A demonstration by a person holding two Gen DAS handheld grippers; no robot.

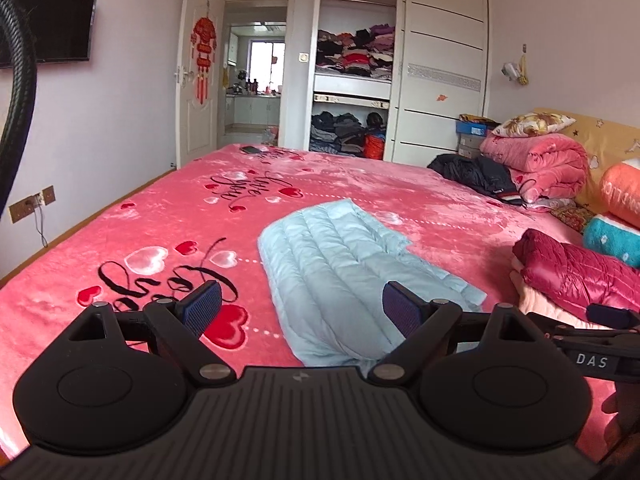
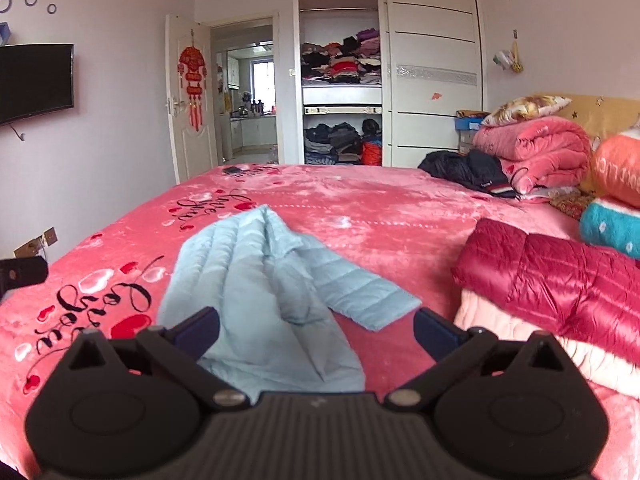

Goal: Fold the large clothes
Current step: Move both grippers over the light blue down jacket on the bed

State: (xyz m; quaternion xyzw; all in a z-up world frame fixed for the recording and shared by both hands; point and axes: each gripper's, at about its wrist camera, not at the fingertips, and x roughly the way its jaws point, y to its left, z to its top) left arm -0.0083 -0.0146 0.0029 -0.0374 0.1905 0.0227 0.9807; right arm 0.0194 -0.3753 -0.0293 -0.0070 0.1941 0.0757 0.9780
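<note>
the pale blue padded jacket lies lengthwise on the pink bed cover, partly folded, one sleeve angled out toward the right. the left tool and the right tool hover above its near end, both with jaws spread wide and holding nothing. a good next fold likely means pinching the sleeve and laying it flat across the body. a folded red jacket sits near, to the right.
</note>
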